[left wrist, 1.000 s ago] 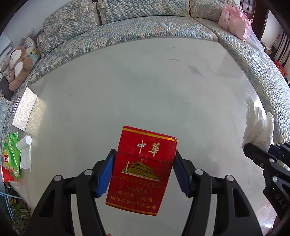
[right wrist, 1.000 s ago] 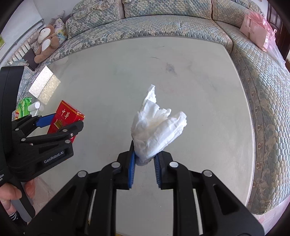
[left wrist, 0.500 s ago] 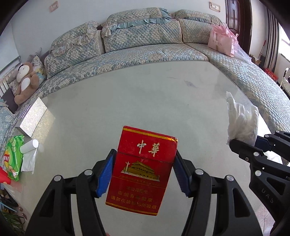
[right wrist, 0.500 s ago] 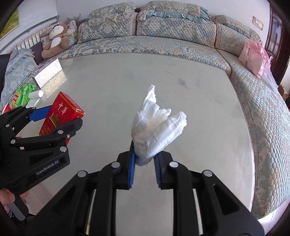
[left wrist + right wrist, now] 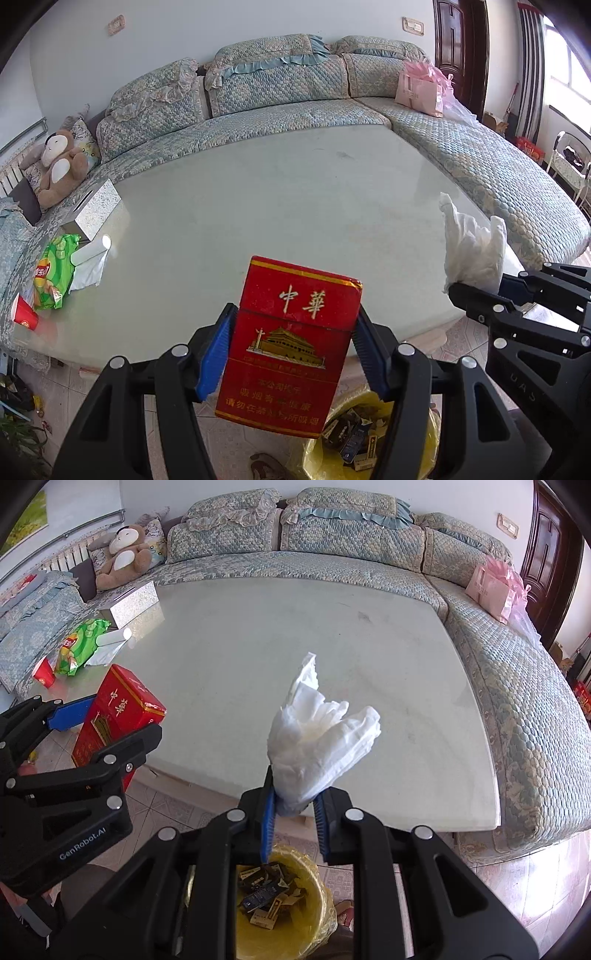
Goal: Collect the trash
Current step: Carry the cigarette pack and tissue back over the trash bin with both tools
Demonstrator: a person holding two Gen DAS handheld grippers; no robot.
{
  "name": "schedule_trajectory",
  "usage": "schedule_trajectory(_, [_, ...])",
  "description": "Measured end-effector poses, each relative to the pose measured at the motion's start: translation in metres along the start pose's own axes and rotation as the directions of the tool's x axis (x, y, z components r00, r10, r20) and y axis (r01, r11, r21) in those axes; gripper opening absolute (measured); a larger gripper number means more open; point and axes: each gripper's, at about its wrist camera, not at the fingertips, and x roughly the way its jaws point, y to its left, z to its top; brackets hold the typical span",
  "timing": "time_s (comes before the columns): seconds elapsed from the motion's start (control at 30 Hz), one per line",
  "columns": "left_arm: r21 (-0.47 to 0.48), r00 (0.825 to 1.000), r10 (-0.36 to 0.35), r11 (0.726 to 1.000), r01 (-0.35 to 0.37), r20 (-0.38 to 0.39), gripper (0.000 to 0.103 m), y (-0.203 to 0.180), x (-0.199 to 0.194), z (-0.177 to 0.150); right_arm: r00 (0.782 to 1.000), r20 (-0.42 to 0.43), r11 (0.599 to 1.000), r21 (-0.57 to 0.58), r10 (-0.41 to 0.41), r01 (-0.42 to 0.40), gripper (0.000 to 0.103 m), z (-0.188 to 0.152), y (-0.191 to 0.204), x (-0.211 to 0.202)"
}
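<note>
The left gripper (image 5: 293, 345) was clamped on a red cigarette pack (image 5: 291, 345), its blue pads (image 5: 214, 349) pressed against the pack's two narrow sides. The pack stood upright between the fingers, its printed face toward the left wrist camera and its top rising above the fingertips. In the right wrist view the same pack (image 5: 116, 716) showed at the left, tilted, held off the table.

The right gripper (image 5: 293, 814) was closed narrowly on a crumpled white tissue (image 5: 319, 734). The wad's lower end was pinched between the blue pads (image 5: 267, 818), and the rest fanned upward and out past the fingertips. From the left wrist camera the tissue (image 5: 472, 245) appeared at the right, above the black fingers of the right gripper (image 5: 476, 288).

Both grippers were held in front of the near edge of the pale marble table (image 5: 295, 646), over the tiled floor. Below them stood a bin lined with a yellow bag (image 5: 314, 919), with small dark packets lying inside; it sat directly under the right gripper's fingers and lower right of the pack in the left wrist view (image 5: 428, 443).

At the table's far left corner lay a green snack bag (image 5: 55, 273), a red paper cup (image 5: 24, 315), a rolled white paper (image 5: 90, 254) and a silver tissue box (image 5: 94, 212). A quilted blue sofa (image 5: 509, 686) curved around the table, with a teddy bear (image 5: 123, 555) on it.
</note>
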Motion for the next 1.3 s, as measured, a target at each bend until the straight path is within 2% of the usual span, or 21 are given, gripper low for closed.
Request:
schedule_trajectory(0.13, [0.005,0.999,-0.016,1.000,0.016,-0.050,0.060,-0.008,-0.020,-0.051,0.999,-0.034,0.999,-0.019,0.029,-0.030,0.019,-0.039,0.018,-0.016])
schedule_trajectory(0.27, [-0.017,0.992,-0.050,0.999,0.049,-0.113,0.060,-0.013,-0.022,-0.098,0.995,-0.086,0.998,-0.028,0.052,-0.055,0.019,-0.080,0.029,-0.021])
schedule_trajectory(0.4, [-0.025,0.983,-0.066,0.998,0.063,-0.170,0.060,-0.023,-0.013,-0.134,0.982,-0.171,0.997,-0.004,0.081,-0.082,0.019,-0.118,0.031,-0.008])
schedule_trajectory(0.57, [-0.029,0.960,-0.103,0.995,0.099,-0.259,0.060,-0.040,0.014,-0.169,0.961,-0.260,0.995,0.037,0.096,-0.090,0.019,-0.155,0.025,0.015])
schedule_trajectory(0.63, [-0.035,0.949,-0.127,0.992,0.122,-0.288,0.060,-0.045,0.024,-0.177,0.950,-0.295,0.995,0.049,0.103,-0.092,0.019,-0.166,0.025,0.027])
schedule_trajectory(0.83, [-0.021,0.926,-0.139,0.990,0.140,-0.350,0.060,-0.058,0.057,-0.192,0.913,-0.386,0.991,0.070,0.132,-0.113,0.019,-0.188,0.022,0.061])
schedule_trajectory(1.1, [-0.029,0.889,-0.127,0.991,0.127,-0.440,0.060,-0.063,0.107,-0.209,0.865,-0.482,0.990,0.089,0.143,-0.114,0.019,-0.201,0.016,0.105])
schedule_trajectory(1.3, [-0.036,0.863,-0.128,0.991,0.127,-0.488,0.060,-0.067,0.133,-0.218,0.837,-0.527,0.989,0.082,0.145,-0.119,0.019,-0.207,0.014,0.127])
